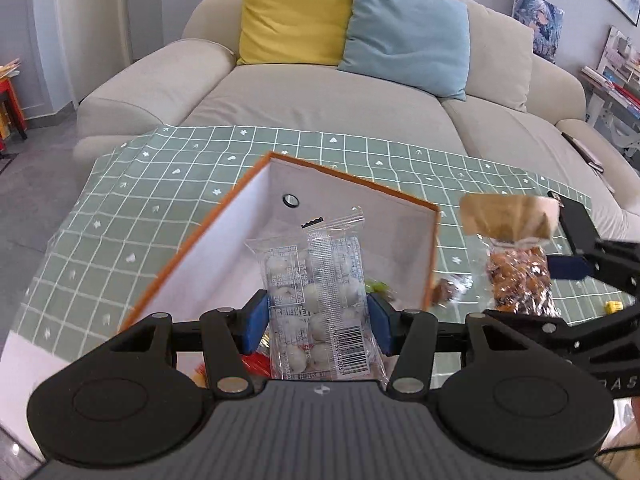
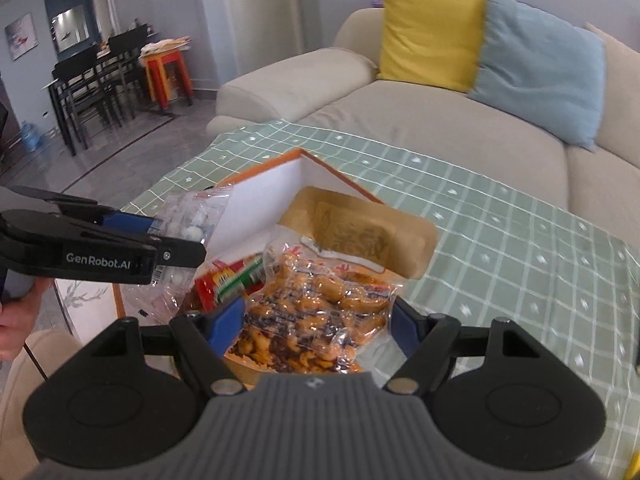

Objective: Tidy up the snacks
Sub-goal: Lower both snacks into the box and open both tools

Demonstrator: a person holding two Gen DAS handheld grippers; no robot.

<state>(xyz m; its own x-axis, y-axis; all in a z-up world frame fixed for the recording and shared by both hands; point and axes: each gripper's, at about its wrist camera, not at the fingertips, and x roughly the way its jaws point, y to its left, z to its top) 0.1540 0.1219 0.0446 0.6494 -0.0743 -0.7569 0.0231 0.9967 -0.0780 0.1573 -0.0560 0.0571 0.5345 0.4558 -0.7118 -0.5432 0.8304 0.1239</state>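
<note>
Both grippers hold packets above the orange box (image 1: 430, 256): left gripper (image 1: 316, 320) pinching the white-candy packet (image 1: 320, 304), right gripper (image 2: 312, 328) pinching the nut bag (image 2: 320, 312). Best to lower each well inside before opening the fingers.

Home living room: sofa (image 1: 320, 92), cushions (image 1: 294, 16), dining chairs (image 2: 92, 80).

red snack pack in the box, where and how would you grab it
Probably by its upper end, coming from above. The red snack pack lies tilted in the orange box, its lower end tucked behind the right claw and its peanut bag. Both claws are full, the left claw shut on the candy bag.
</note>
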